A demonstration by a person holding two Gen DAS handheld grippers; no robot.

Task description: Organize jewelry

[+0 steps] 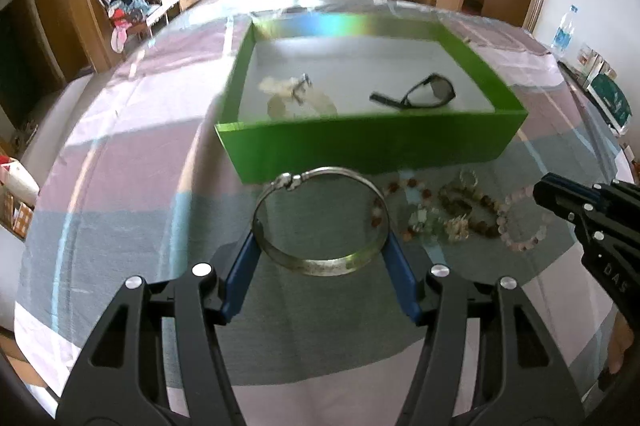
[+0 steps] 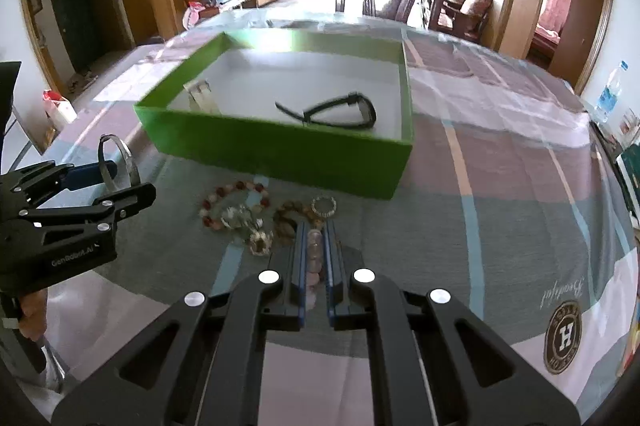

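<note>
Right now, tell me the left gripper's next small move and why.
Probably carry it forward over the green box and release: the left gripper holds the silver bangle clear of the table, short of the box's near wall, where the sunglasses already lie.

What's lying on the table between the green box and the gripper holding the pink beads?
In the right wrist view, loose beaded bracelets and a small ring lie between the green box and the right gripper.
</note>
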